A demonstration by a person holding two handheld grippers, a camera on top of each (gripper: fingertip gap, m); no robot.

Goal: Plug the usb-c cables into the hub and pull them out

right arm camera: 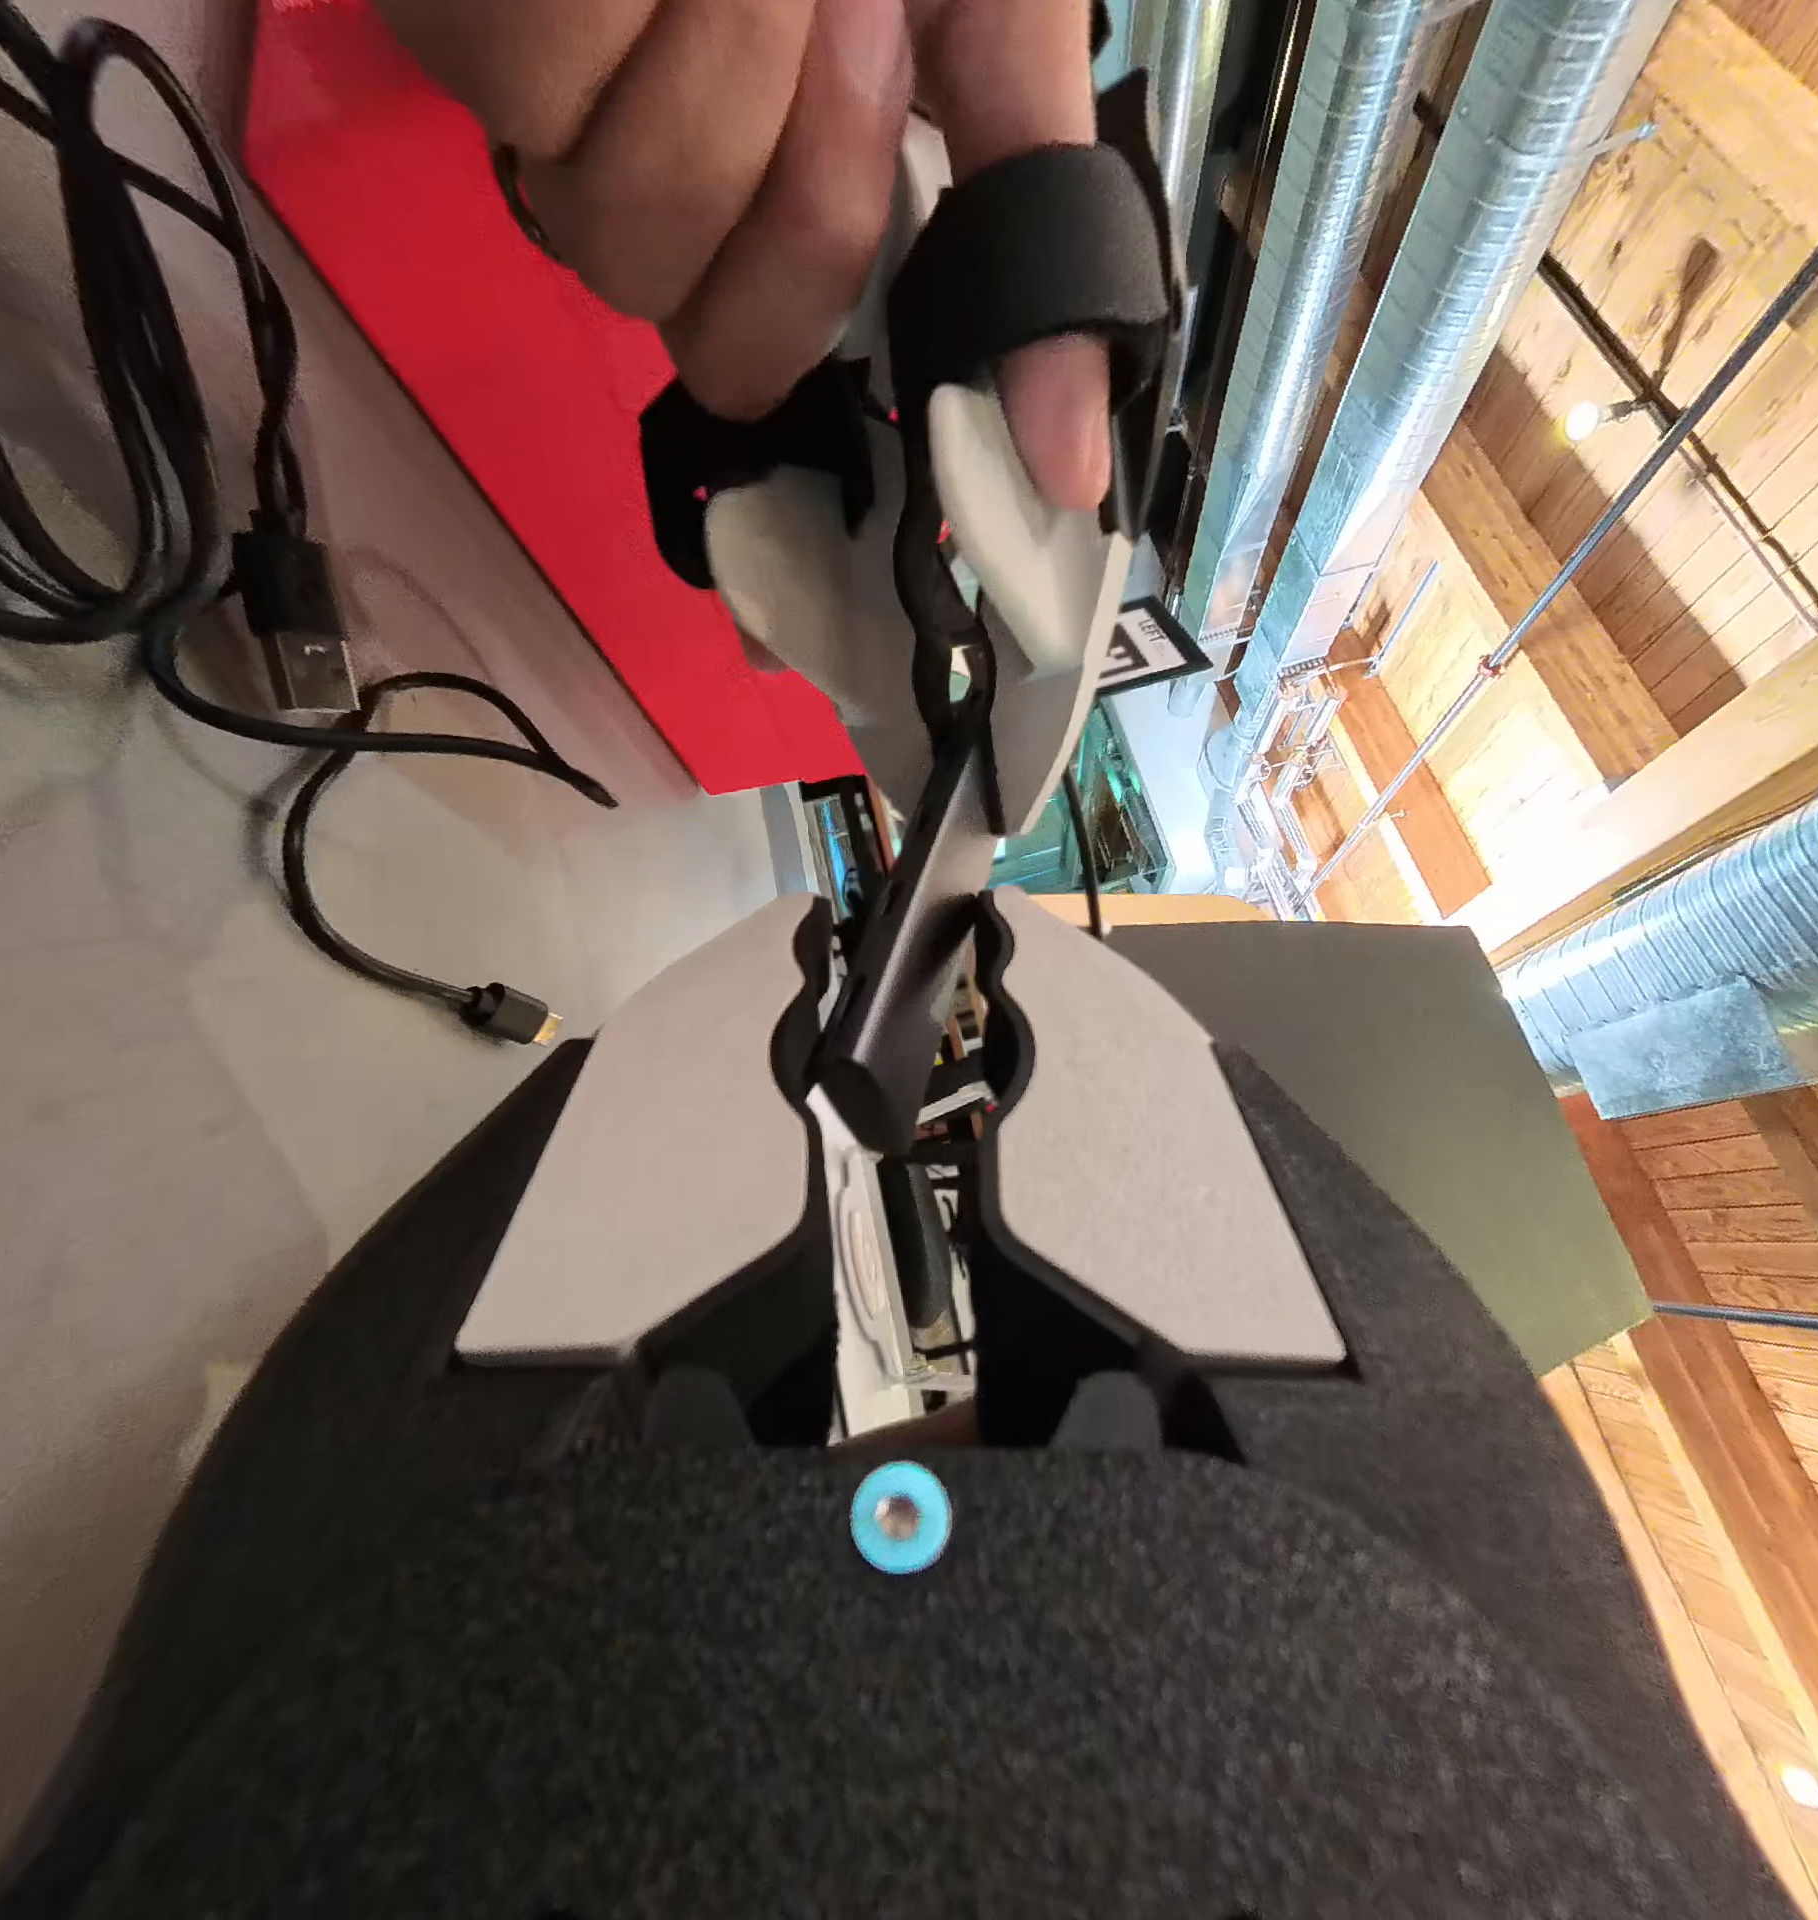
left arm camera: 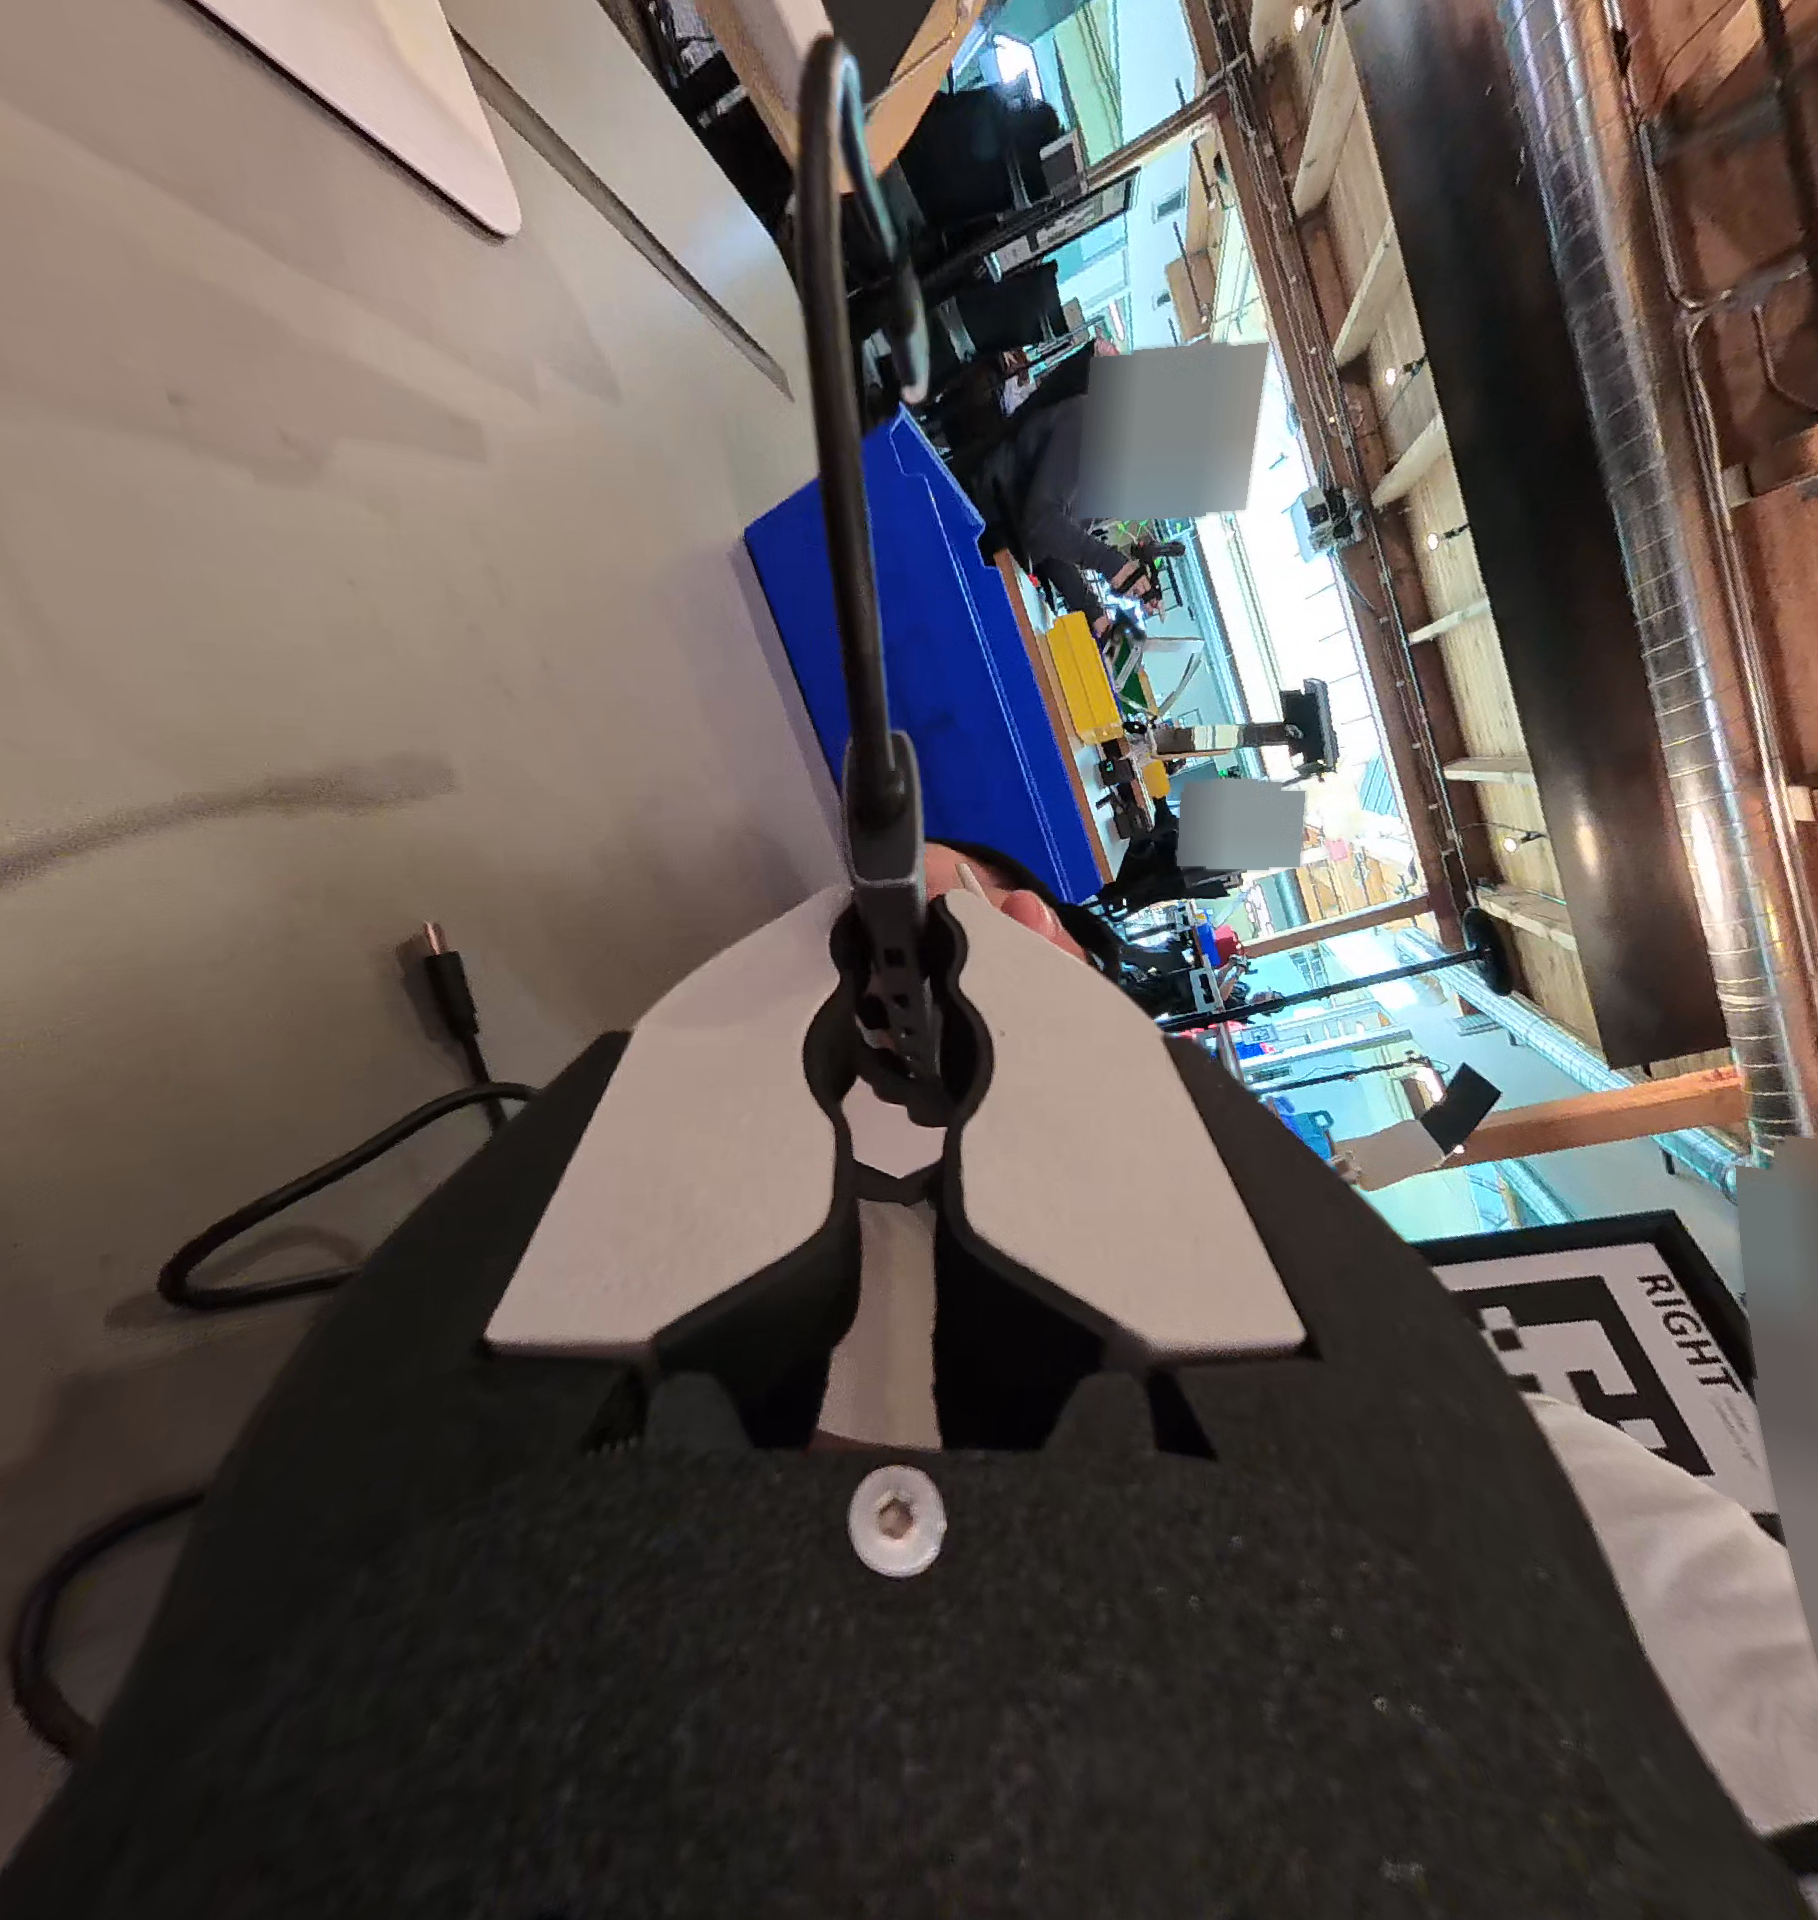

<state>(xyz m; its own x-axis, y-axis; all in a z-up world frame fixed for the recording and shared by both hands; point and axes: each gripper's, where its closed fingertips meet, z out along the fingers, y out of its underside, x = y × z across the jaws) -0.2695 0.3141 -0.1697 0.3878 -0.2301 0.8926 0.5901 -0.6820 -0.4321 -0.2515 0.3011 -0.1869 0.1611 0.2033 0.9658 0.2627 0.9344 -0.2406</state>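
Your left gripper [left arm camera: 897, 1023] and right gripper [right arm camera: 900, 1023] are both clamped on the hub [right arm camera: 910, 935], mid-frame, its long axis running between them. A loose usb-c cable [right arm camera: 515, 1013] lies lower left on the table [right arm camera: 105, 1143], nearer your right gripper.
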